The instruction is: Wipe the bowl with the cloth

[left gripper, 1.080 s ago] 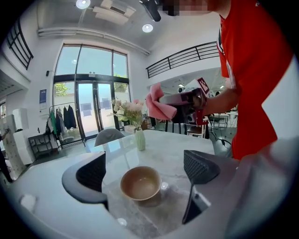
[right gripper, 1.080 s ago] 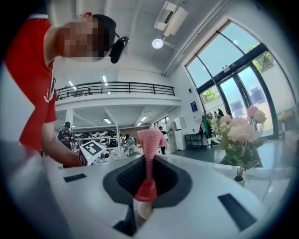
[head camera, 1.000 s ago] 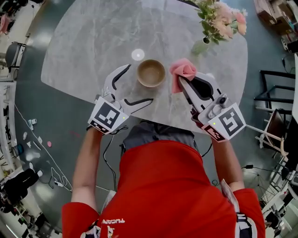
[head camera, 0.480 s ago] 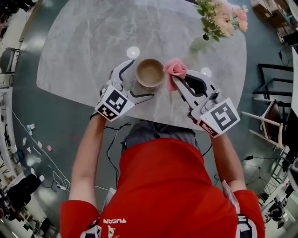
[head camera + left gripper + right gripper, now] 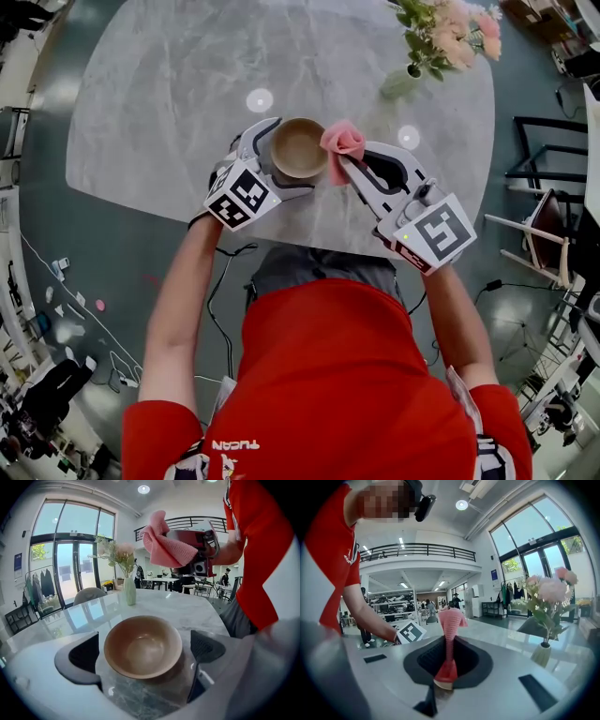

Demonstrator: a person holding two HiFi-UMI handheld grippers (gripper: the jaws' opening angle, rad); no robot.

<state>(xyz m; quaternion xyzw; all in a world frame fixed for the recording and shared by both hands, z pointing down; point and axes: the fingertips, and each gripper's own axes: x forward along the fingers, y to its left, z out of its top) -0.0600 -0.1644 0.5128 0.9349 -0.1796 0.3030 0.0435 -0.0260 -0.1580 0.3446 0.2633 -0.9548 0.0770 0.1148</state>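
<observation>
Pretty bright overall: daylight pours through the big windows, plus ceiling spots. The marble table catches round glare patches. Both gripper views are heavy fisheye, with dark corners and soft edges.

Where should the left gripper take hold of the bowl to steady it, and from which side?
Across the outer wall of the bowl just under the rim, coming in level from the person's side. It stands upright on the table, round and flared, already between the pads of the open left gripper; closing there should steady it and leave the inside free for the cloth.
</observation>
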